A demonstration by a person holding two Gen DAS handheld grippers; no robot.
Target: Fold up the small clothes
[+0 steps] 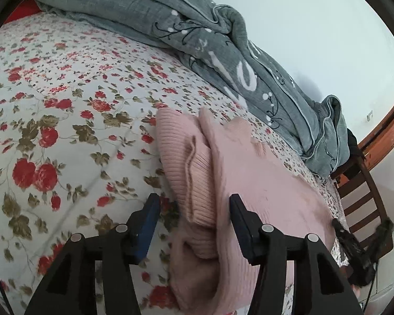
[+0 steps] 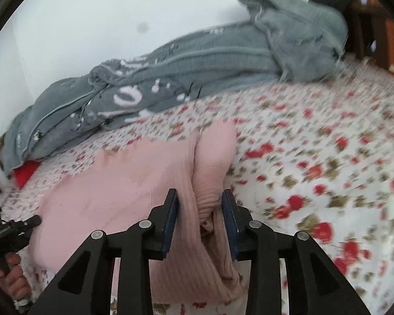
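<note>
Both grippers, the left gripper (image 1: 194, 207) and right gripper (image 2: 199, 202), stand released with jaws spread astride the pink sweater (image 1: 262, 183) on the floral bedspread (image 1: 65, 105).

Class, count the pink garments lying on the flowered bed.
1: a pink sweater spread on the flowered bedspread, beside the grey quilt. Folds may hide something beneath.

Your sweater (image 1: 249, 183) lies on the bed (image 1: 65, 105), the bunched quilt (image 1: 223, 60) behind it along the wall (image 1: 315, 26); a chair (image 1: 362, 199) stands beyond the bed's end.
</note>
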